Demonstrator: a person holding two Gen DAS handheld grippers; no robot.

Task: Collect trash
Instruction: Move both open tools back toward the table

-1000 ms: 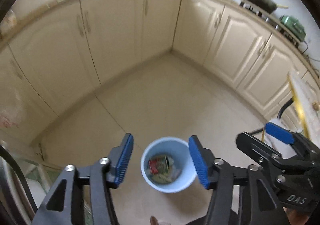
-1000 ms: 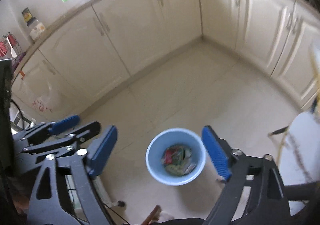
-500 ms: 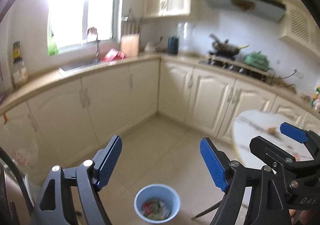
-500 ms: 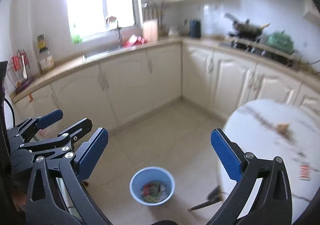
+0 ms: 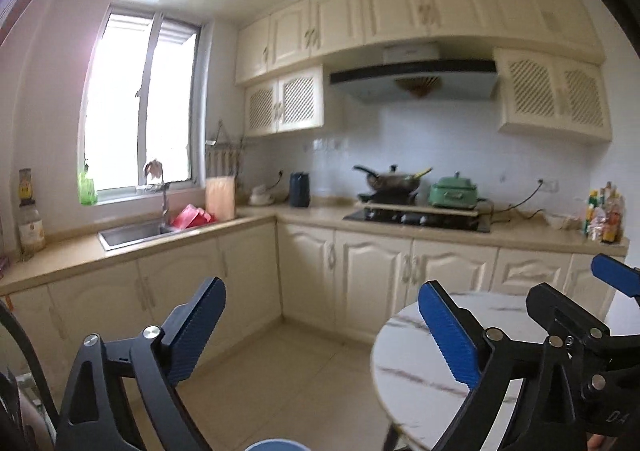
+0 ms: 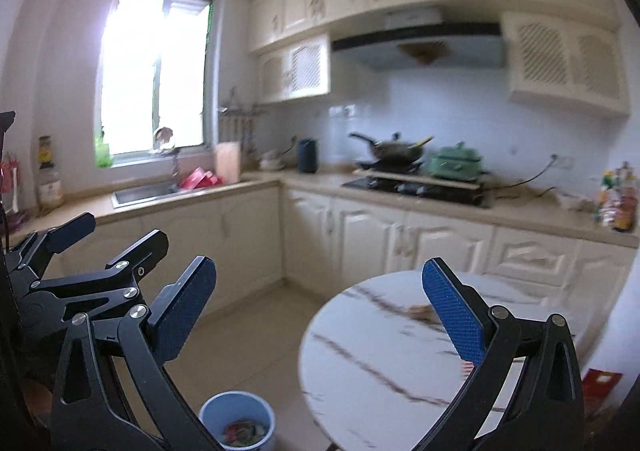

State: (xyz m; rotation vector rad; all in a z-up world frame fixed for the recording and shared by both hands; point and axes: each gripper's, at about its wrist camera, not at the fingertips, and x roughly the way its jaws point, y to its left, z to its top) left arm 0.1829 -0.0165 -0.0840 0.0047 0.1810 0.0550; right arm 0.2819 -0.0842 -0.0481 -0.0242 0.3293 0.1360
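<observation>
A light blue bin (image 6: 237,421) stands on the floor left of a round white marble table (image 6: 384,351); coloured wrappers lie inside it. Only its rim shows in the left wrist view (image 5: 276,445). On the table lie a brown scrap (image 6: 420,313), a small red-striped scrap (image 6: 467,367) and a red packet (image 6: 600,387) at the right edge. My right gripper (image 6: 320,315) is open and empty, held above the floor and table edge. My left gripper (image 5: 320,335) is open and empty, level with it; it also shows in the right wrist view (image 6: 100,267).
Cream cabinets (image 5: 372,283) run along the back and left walls. A sink (image 5: 132,233) lies under the window. A stove with a wok (image 5: 394,181) and a green pot (image 5: 454,193) stands at the back. Bottles (image 5: 604,217) stand at the far right.
Both grippers have tilted up from looking down into the bin to facing the kitchen wall. The bin has dropped to the bottom of both views and the table has come into view.
</observation>
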